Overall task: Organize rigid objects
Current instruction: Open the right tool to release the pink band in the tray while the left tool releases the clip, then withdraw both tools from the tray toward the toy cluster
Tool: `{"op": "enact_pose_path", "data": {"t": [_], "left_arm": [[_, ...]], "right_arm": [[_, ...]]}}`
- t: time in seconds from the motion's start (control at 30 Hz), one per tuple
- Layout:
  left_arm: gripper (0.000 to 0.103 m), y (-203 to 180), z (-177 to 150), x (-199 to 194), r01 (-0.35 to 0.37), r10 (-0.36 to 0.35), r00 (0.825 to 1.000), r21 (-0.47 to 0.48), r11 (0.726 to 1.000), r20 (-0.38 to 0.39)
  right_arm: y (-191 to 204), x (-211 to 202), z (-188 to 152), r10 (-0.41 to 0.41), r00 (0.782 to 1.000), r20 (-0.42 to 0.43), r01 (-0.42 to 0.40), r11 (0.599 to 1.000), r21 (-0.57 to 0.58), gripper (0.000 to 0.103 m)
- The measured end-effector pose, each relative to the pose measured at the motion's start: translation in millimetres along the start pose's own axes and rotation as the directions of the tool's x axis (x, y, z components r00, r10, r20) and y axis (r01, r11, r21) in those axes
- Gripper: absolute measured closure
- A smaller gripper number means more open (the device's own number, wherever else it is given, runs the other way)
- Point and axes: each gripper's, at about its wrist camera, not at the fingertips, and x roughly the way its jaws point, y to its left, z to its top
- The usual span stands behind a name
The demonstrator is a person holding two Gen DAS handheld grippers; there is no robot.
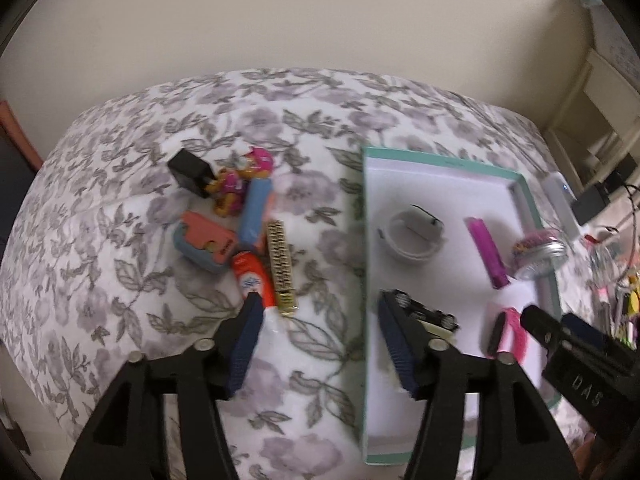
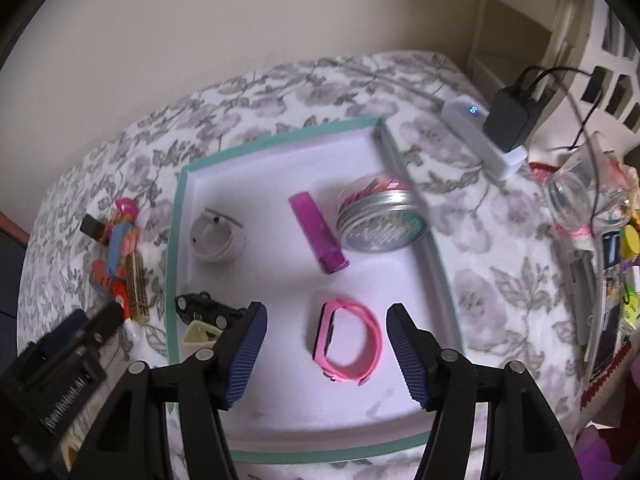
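Note:
A white tray with a teal rim (image 2: 280,136) lies on the flowered bedspread. In it are a white band (image 2: 218,240), a purple tube (image 2: 318,232), a silver-lidded jar (image 2: 380,224), a black toy car (image 2: 208,308) and a pink watch (image 2: 352,336). My right gripper (image 2: 326,309) hangs open over the pink watch, its pads clear of it. My left gripper (image 1: 318,296) is open above the tray's left rim (image 1: 365,240), nothing held. Left of it lies a pile: orange tube (image 1: 254,280), gold clip (image 1: 282,268), blue-orange dispenser (image 1: 256,216), pink figure (image 1: 240,180), black box (image 1: 190,170).
A white power bank (image 2: 468,120) with a black charger (image 2: 512,116) lies past the tray's far right corner. A glass (image 2: 572,200) and mixed clutter (image 2: 612,280) crowd the right bed edge. A wall stands behind the bed.

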Motion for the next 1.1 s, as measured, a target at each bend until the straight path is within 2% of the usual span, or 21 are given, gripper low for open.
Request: {"op": "enact_pose_path", "data": {"t": [0.17,0.2,0.23,0.37,0.5,0.57,0.7,0.83,0.97,1.1], "left_arm": [[0.032,17,3,9,-0.034,0.033,0.999,-0.05,0.998,-0.008],[0.024,19,2,11,-0.037,0.037,0.999,-0.058,0.998,-0.01],[0.019,23,3,13,-0.041,0.04,0.999,-0.066,0.997,-0.012],[0.018,32,3,15,-0.058,0.057,0.998,-0.091,0.994,-0.006],[0.013,39,4,16,-0.064,0.064,0.998,-0.108,0.992,0.004],[0.013,42,5,16,-0.062,0.063,0.998,-0.114,0.992,0.008],[0.012,48,8,15,-0.074,0.078,0.997,-0.128,0.989,0.028],[0.005,57,13,15,-0.078,0.086,0.995,-0.154,0.985,0.041],[0.005,64,25,20,-0.07,0.073,0.997,-0.187,0.98,0.011],[0.005,63,44,11,-0.063,0.07,0.997,-0.196,0.979,0.031]], "right_arm": [[7,12,-3,0.003,1.0,-0.018,-0.003,1.0,-0.018,0.029],[8,13,-3,0.001,1.0,-0.017,-0.001,1.0,-0.021,0.027],[10,13,-3,-0.003,1.0,-0.016,0.002,1.0,-0.027,0.022],[12,15,-4,-0.006,1.0,-0.005,0.006,1.0,-0.028,0.006],[12,18,-3,0.002,1.0,-0.004,-0.002,1.0,-0.022,0.004],[14,18,-4,-0.001,1.0,0.001,0.001,1.0,-0.029,0.0],[20,16,-3,0.002,0.999,0.032,0.0,0.999,-0.052,0.0],[27,11,1,0.009,0.998,0.066,-0.005,0.998,-0.057,0.0],[46,4,12,0.003,0.996,0.091,0.007,0.994,-0.111,0.0],[64,-2,29,0.043,0.995,0.095,-0.031,0.992,-0.126,0.0]]}}
